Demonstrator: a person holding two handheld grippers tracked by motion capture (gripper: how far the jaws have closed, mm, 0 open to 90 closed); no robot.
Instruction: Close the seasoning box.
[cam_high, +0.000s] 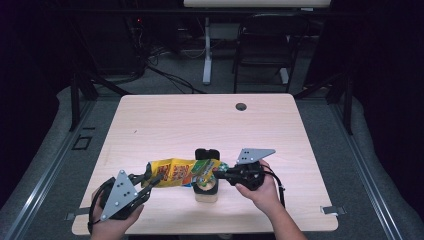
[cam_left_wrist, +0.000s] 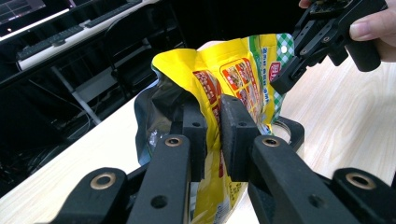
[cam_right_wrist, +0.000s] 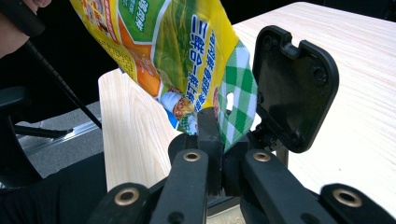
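- I am holding the yellow pouch (cam_high: 176, 172) stretched between my two grippers, lifted off the worktop (cam_high: 170, 120) and hanging just above the open container (cam_high: 205, 189).
- My left gripper (cam_left_wrist: 212, 135) is pinching the pouch's end farthest from the container, its fingers (cam_left_wrist: 238, 135) clenched on the crumpled foil, whose dark inner lining is showing there.
- My right gripper (cam_right_wrist: 219, 154) is nipping the green-checked corner (cam_right_wrist: 238, 102) of the pouch, right over the container, its fingers pressed fully together on that thin edge.
- Judging by this, I am gripping both ends so the pouch stays taut and tilted, with the low corner aimed at the container's mouth, probably to pour or squeeze the contents in.
- The container's black hinged lid (cam_right_wrist: 295, 88) is standing upright behind the checked corner, seemingly so the opening stays free.
- The container is sitting on the worktop near its front edge, between my two hands.
- On the pouch, bold blue East Asian characters are running down the side facing the right gripper view; I cannot read them reliably.
- Food pictures, a red label and a cartoon figure are also printed there, too small to read.
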